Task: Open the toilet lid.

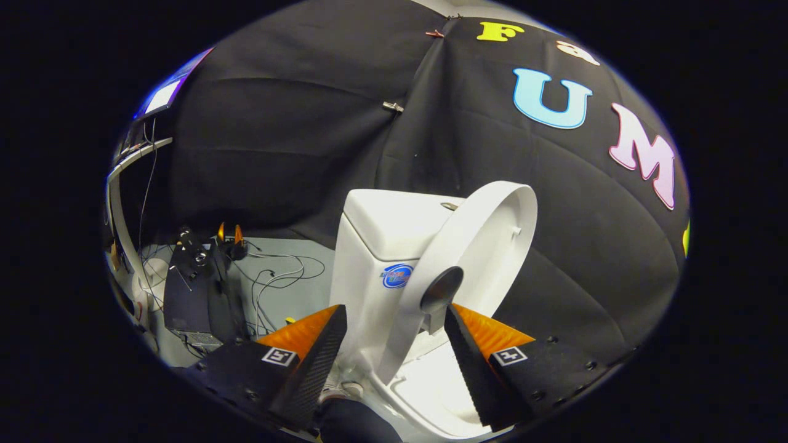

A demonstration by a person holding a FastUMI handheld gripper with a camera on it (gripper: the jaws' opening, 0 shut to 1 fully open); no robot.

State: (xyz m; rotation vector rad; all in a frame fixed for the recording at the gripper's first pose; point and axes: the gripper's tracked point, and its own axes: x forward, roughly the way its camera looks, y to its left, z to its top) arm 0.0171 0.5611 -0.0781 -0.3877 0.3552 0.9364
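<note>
The glossy white plastic toilet lid [477,246] was raised between the released jaws; a steady push back toward the white ceramic cistern [385,231] was advised.

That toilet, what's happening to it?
A person is using a hand-held gripper to open the toilet lid. The lid is already lifted well up off the bowl, standing tilted in front of the white tank. Its front edge sits between the jaws, which stand apart; I can't tell if they press on it. Off to the side, cables and some gear lie on the floor.
</note>
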